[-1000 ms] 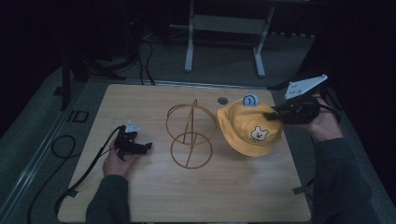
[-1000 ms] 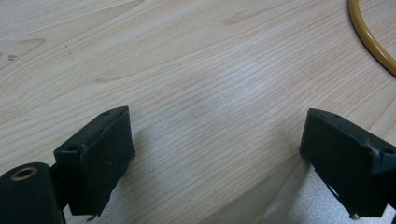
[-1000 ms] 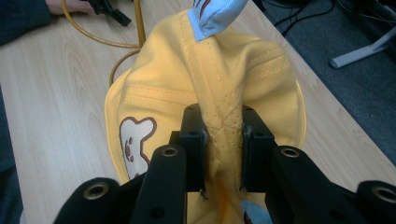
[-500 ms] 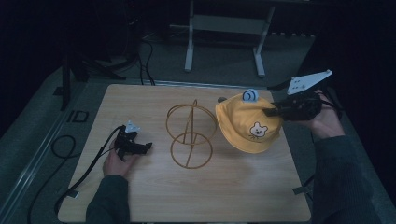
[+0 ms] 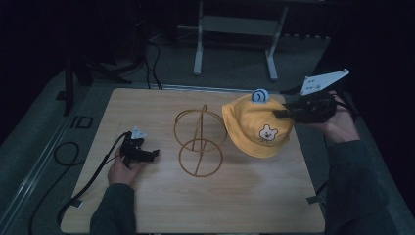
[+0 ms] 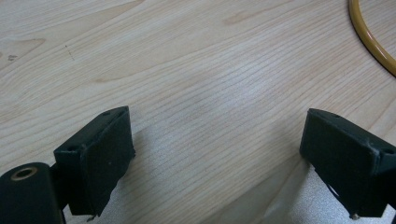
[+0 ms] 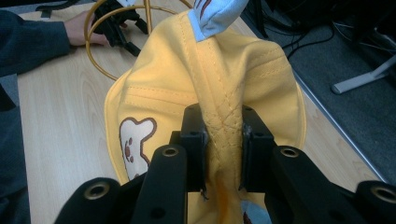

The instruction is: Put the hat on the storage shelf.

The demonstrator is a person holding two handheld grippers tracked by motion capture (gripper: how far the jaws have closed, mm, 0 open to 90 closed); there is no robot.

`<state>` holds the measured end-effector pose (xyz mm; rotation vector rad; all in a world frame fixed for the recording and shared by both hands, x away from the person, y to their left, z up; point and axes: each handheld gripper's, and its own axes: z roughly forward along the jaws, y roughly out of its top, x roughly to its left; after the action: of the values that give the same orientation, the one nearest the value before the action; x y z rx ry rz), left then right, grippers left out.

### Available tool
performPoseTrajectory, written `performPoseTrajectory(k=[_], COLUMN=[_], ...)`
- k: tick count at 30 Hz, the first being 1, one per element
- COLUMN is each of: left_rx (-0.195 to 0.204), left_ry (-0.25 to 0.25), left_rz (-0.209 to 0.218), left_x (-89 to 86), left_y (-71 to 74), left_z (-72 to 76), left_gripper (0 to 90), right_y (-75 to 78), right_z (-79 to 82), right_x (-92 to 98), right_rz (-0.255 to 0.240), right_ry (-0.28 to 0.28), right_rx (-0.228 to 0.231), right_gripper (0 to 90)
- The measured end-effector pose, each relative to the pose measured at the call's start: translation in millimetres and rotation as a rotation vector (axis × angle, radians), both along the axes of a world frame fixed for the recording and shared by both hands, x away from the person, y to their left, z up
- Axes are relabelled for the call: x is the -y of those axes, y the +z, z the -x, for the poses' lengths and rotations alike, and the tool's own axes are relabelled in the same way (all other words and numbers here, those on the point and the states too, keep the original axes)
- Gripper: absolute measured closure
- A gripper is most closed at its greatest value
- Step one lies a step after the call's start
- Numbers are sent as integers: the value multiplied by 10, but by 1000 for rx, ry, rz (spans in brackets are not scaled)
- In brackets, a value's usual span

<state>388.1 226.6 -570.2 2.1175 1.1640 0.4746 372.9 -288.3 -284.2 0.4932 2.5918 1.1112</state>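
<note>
The right gripper (image 5: 281,114) pinches a fold of stitched yellow cotton at the crown of the bucket hat (image 5: 257,128), lifted beside the gold wire hat stand (image 5: 199,142); a bear face is embroidered on the hat, and its white-blue tab is cut off in the right gripper view. The left gripper (image 5: 152,153) rests with jaws wide apart on the pale wood-grain table (image 5: 244,196), holding nothing.

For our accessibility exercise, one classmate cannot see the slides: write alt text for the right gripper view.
The right gripper has its black fingers pinched shut on a fold of a yellow hat with a bear face stitched on it. Beyond the hat lie a wooden table, a gold wire stand, and the person's other hand holding the left gripper.
</note>
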Motion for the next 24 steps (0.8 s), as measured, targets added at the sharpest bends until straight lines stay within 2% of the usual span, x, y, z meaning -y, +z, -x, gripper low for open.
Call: performPoseTrajectory(k=[24], left_rx=[0], left_ry=[0], left_rz=[0], left_x=[0], left_y=[0], left_z=[0], left_gripper=[95], right_y=[118], right_z=[-38], right_x=[-176], right_rz=[-38], right_ry=[21], right_rx=[29], right_gripper=[755])
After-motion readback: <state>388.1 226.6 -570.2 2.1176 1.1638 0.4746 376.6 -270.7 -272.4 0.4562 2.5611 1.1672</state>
